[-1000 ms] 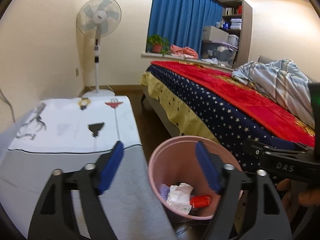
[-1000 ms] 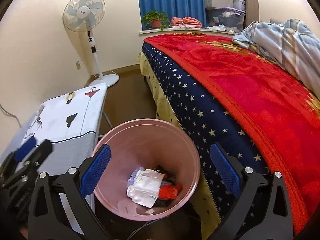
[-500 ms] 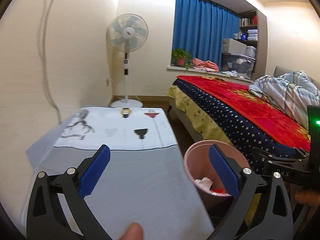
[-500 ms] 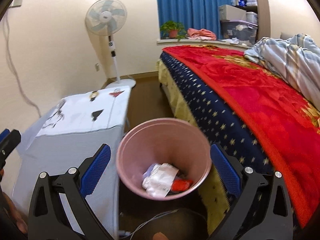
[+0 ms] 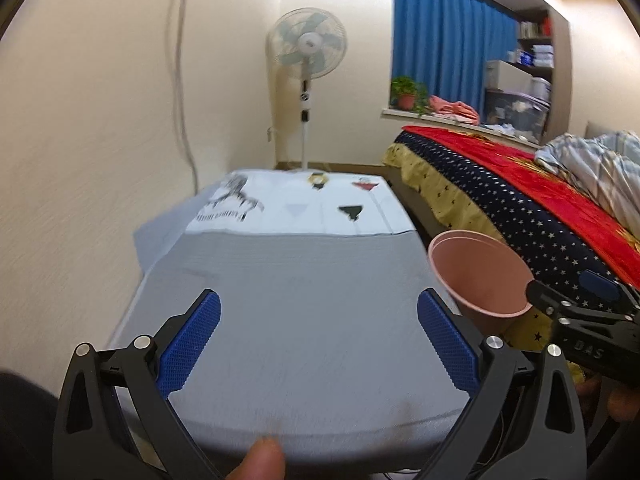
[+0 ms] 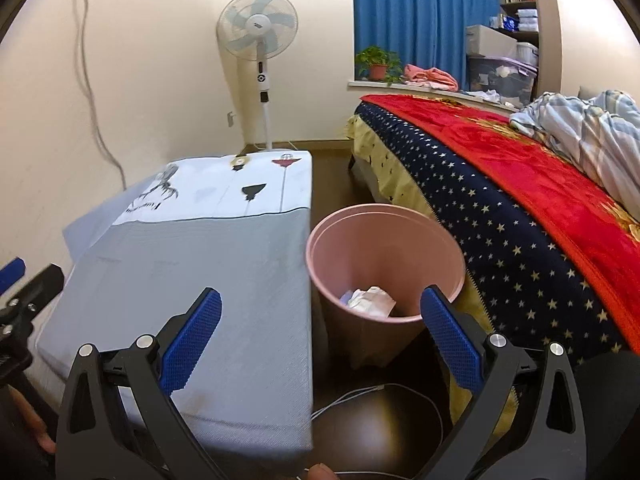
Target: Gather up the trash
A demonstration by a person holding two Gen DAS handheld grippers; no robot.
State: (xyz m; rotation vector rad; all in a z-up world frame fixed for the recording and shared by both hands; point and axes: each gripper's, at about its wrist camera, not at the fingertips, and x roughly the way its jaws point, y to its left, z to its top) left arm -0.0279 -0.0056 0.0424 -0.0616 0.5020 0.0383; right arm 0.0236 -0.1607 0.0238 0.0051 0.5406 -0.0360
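A home bedroom: blanket-covered bed, blue curtains, standing fan, cluttered shelves.

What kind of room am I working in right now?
Most likely a bedroom in a home. A bed with a red and star-patterned blanket runs along the right, a standing fan is by the wall, and a pink trash bin sits on the floor beside a cloth-covered table.

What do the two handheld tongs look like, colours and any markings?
Both match: the left tongs and the right tongs have black, angular, cut-out frames with silver round screw heads at the joints. Each finger carries a long blue pad with a fine dotted texture. In the left wrist view, the side of the right tongs bears faint lettering that looks like "DAS". No sleeve can be made out.
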